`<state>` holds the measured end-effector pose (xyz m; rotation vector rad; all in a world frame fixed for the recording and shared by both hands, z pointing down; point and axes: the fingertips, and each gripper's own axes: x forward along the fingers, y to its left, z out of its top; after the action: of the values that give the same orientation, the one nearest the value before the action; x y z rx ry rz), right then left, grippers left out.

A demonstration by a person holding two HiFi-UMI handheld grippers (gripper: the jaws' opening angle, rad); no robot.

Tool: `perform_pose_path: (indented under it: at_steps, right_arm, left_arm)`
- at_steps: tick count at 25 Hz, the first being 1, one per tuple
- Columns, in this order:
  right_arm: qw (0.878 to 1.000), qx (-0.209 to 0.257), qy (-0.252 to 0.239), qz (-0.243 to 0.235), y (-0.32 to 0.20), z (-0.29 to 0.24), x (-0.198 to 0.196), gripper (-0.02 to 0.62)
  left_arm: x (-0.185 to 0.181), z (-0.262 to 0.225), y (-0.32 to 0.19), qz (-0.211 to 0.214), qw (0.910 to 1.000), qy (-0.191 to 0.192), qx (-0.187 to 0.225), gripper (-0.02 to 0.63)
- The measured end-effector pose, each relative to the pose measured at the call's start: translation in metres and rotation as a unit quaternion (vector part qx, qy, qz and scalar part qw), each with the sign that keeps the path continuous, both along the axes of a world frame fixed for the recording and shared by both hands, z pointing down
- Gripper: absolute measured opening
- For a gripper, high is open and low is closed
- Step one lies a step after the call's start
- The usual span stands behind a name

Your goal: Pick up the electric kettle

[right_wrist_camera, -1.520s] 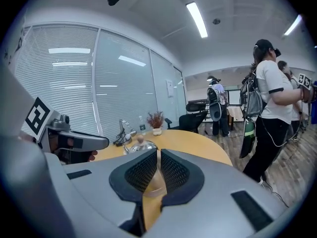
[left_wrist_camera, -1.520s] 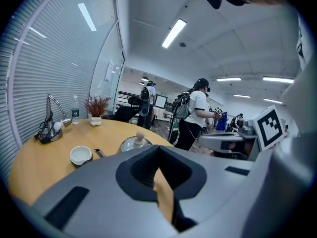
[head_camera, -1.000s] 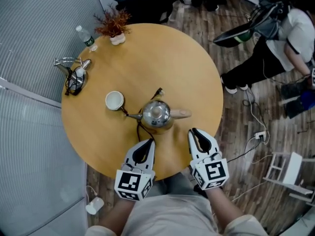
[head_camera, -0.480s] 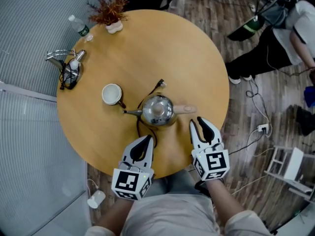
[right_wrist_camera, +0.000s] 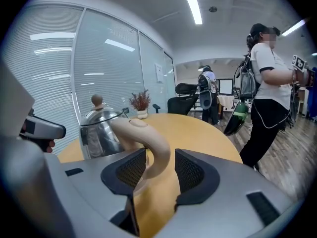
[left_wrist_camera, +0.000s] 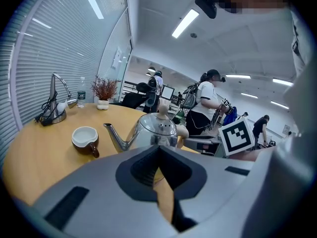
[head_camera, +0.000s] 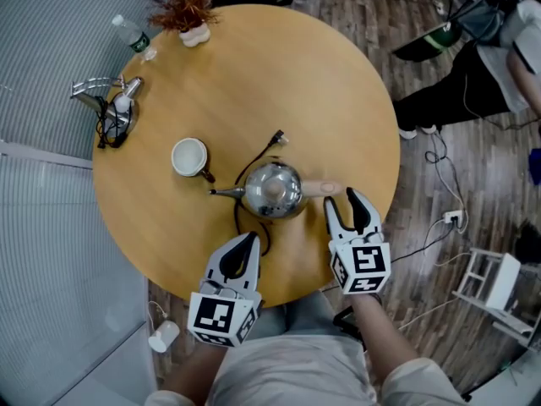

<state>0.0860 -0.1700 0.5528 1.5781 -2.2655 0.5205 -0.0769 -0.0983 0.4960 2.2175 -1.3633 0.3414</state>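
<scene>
Head view: one kettle [head_camera: 272, 190] sits toward the round table's [head_camera: 338, 100] near edge, with bare wood far behind it. The right gripper's [head_camera: 343, 200] jaws are opening around its tan handle [head_camera: 319, 189] (seemingly not pressing). The left gripper [head_camera: 249, 240], jaws together, hangs near-left. One cup [head_camera: 189, 156] stands left of the spout.

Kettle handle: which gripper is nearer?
Right. The right gripper has the kettle handle between its opening jaws, not pressed. The left gripper, shut, sits on the person's side of the kettle, apart from it.
</scene>
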Motion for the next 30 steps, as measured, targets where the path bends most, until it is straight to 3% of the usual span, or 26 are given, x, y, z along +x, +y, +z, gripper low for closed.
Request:
perform_pose_path:
  at_steps: [17, 30]
  right_arm:
    - [1.000, -0.026, -0.008, 0.006, -0.028, 0.033, -0.009, 0.193]
    - [1.000, -0.020, -0.002, 0.012, -0.045, 0.041, -0.014, 0.185]
  left_arm:
    - [-0.010, 0.022, -0.001, -0.012, 0.9996, 0.001, -0.024, 0.003]
    - [-0.023, 0.033, -0.001, -0.028, 0.9987, 0.001, -0.042, 0.003]
